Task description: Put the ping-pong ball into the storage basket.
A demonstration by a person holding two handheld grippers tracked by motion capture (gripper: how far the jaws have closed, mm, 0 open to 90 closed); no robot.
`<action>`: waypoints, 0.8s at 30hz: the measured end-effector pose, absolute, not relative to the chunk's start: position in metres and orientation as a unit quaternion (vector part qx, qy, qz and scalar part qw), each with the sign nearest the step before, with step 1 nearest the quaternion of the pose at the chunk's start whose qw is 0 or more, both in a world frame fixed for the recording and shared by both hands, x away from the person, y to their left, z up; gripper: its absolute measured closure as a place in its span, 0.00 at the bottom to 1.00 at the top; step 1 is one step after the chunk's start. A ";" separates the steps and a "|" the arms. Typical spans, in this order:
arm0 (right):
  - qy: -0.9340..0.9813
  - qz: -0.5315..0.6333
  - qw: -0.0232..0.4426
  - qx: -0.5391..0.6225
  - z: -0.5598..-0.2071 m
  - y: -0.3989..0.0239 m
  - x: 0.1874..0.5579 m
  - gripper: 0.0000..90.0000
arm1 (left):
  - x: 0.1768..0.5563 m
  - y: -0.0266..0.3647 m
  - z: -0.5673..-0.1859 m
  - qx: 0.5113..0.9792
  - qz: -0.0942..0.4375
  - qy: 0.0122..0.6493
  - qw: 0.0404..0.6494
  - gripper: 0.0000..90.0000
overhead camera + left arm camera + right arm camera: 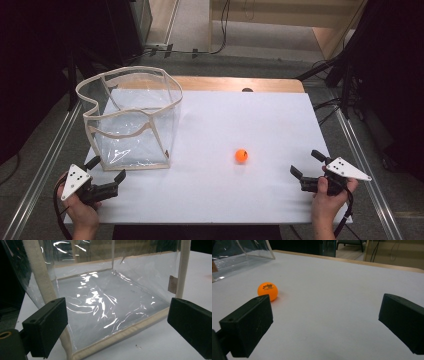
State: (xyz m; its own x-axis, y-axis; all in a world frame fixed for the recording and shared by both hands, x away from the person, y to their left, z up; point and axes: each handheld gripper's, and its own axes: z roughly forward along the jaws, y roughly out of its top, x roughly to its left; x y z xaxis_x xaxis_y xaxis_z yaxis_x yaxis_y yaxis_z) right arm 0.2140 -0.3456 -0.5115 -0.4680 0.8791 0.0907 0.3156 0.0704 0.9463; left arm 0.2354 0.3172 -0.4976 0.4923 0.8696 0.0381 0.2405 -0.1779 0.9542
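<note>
Presently I hold both grippers near the table's [280, 200] near edge, one toward each near corner, with nothing in either. The right gripper [306, 164] has its jaws spread as wide as they go, empty; the left gripper [106, 169] likewise stands wide open and empty, its jaws pointing at the near face of the clear bag [131, 120].

The orange ball [241, 155] lies on the white table surface, right of centre and toward the near edge, well apart from the bag and between it and the right gripper.

Judged procedure for the pick: bring the right gripper in low and level, centre the ball between the jaws, and close slowly. A round, light ball is likely to roll or squirt sideways if one jaw touches first, so both should meet it together at its widest line.

The bag stands open-topped toward the far left corner, its cloth-trimmed rim sagging unevenly. It appears empty, though glare on the plastic hides part of its floor. I would steady the rim with the left gripper before any drop.
</note>
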 end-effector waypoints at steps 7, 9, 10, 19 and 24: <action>0.686 0.527 0.244 0.438 -0.506 -0.338 0.214 0.00 | 0.235 0.317 -0.498 0.701 0.313 0.393 0.505 0.04; 0.687 0.528 0.243 0.436 -0.501 -0.336 0.214 0.00 | 0.235 0.317 -0.498 0.701 0.313 0.393 0.506 0.04; 0.688 0.527 0.244 0.435 -0.499 -0.334 0.214 0.00 | 0.235 0.318 -0.498 0.700 0.312 0.393 0.508 0.04; 0.728 0.501 0.227 0.410 -0.483 -0.318 0.220 0.00 | 0.234 0.318 -0.498 0.698 0.311 0.393 0.511 0.04; 0.740 0.491 0.225 0.400 -0.474 -0.311 0.224 0.00 | 0.234 0.318 -0.498 0.699 0.311 0.392 0.511 0.04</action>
State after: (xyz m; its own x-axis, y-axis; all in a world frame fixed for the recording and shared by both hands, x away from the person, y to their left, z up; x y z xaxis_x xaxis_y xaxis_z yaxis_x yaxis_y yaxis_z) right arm 0.2236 -0.3113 -0.4741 -0.5783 0.8136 0.0602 0.3718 0.1971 0.9071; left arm 0.2343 0.3180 -0.4978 0.4992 0.8658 0.0341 0.2291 -0.1698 0.9585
